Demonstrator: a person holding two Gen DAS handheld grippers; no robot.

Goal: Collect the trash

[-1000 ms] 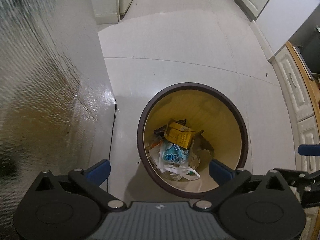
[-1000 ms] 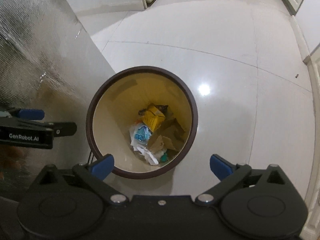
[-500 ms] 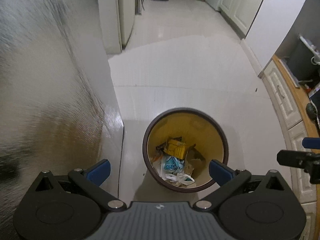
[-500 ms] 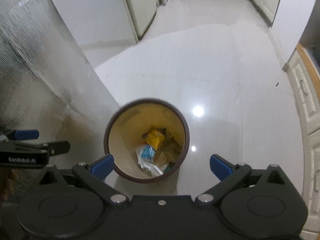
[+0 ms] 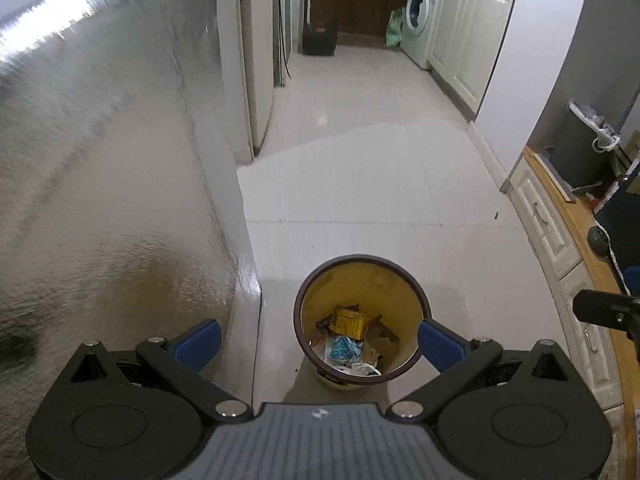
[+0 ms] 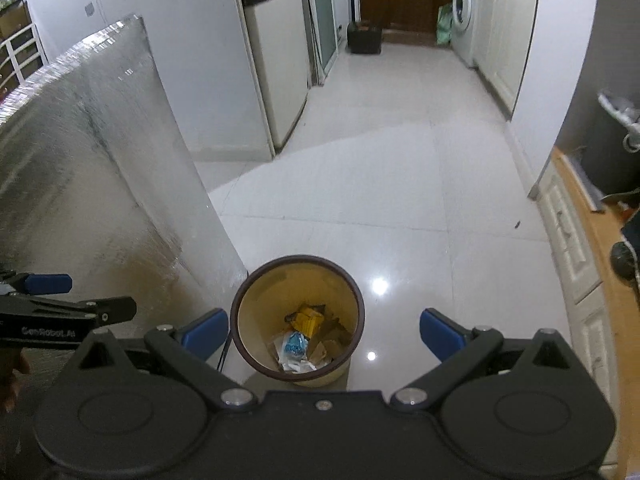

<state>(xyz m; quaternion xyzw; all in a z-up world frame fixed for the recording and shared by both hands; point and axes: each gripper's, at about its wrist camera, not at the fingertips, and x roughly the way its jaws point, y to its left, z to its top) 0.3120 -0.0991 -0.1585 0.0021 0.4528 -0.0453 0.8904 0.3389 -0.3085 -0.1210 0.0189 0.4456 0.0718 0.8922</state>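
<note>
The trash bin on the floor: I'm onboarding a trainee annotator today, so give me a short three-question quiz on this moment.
1. True or false: the left gripper holds a piece of trash.
2. Which item lies inside the trash bin? A) a yellow carton B) a glass bottle C) a shoe
3. Fill in: at the far end of the room, beside the white cabinets, stands a ______.

Key
1. False: both the left and the right gripper are open and empty.
2. A
3. washing machine
</note>
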